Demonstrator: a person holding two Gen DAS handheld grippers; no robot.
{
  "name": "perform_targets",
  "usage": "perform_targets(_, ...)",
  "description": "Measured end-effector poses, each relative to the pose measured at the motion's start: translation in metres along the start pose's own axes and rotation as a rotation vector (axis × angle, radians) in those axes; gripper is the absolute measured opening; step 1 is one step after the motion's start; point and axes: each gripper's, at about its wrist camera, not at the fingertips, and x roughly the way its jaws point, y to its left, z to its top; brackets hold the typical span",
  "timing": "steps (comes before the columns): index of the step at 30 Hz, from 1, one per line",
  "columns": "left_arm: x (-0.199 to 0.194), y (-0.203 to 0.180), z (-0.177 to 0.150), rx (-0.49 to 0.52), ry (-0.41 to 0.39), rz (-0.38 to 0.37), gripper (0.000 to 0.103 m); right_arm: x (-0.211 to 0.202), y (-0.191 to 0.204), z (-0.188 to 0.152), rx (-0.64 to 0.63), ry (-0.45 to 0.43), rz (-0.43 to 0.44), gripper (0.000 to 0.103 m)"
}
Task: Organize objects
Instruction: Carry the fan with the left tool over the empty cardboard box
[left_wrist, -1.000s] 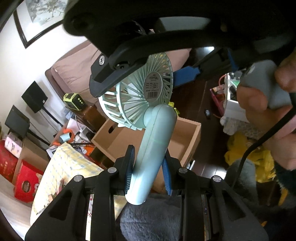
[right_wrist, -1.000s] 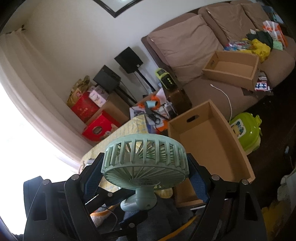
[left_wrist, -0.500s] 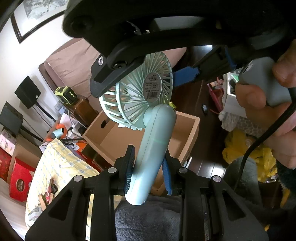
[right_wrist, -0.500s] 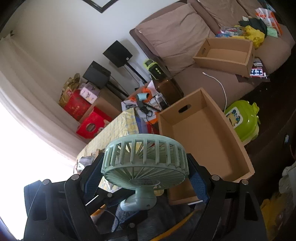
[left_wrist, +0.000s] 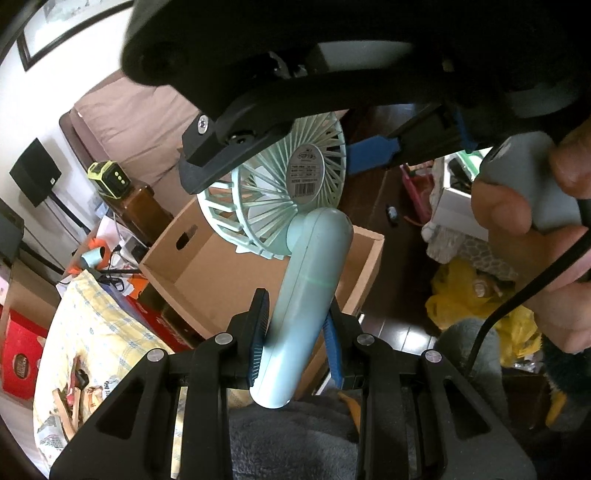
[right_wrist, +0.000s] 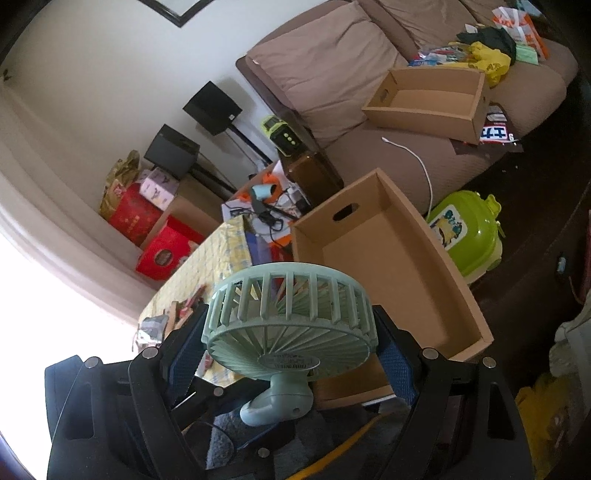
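While both grippers bear on the same pale green handheld fan, each takes a different part of it. The left gripper has its blue-padded fingers clamped on the fan's handle, about halfway down its length, with the rounded base of the handle sticking out below the pads. The right gripper has its fingers set wide and pressed against opposite sides of the round grille head, which lies tilted, label side toward the right wrist camera. In the left wrist view the right gripper's black frame crosses above the fan head, and the person's hand grips its grey handle at the right edge.

The fan is held in the air above and in front of an open cardboard box, which has a cut-out handle slot in its far end wall. A second cardboard box sits on the brown sofa beyond. A green lidded container stands on the dark floor just beside the near box, on its right in the right wrist view.
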Motion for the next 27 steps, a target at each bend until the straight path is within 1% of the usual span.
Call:
perform_targets(5, 0.005, 0.001, -0.001, -0.002, 0.013, -0.011, 0.026, 0.004, -0.004, 0.0, 0.009, 0.005, -0.009, 0.085)
perform_targets(9, 0.012, 0.004, -0.003, -0.019, 0.029, -0.035, 0.026, 0.01, -0.009, -0.002, 0.016, 0.018, -0.017, 0.085)
perform_targets(20, 0.029, 0.007, -0.009, -0.021, 0.068, -0.039, 0.026, 0.027, -0.02, -0.006, 0.042, 0.054, -0.016, 0.085)
perform_targets(27, 0.045, 0.006, -0.011, -0.011, 0.091, -0.047, 0.027, 0.037, -0.034, -0.007, 0.072, 0.057, -0.018, 0.085)
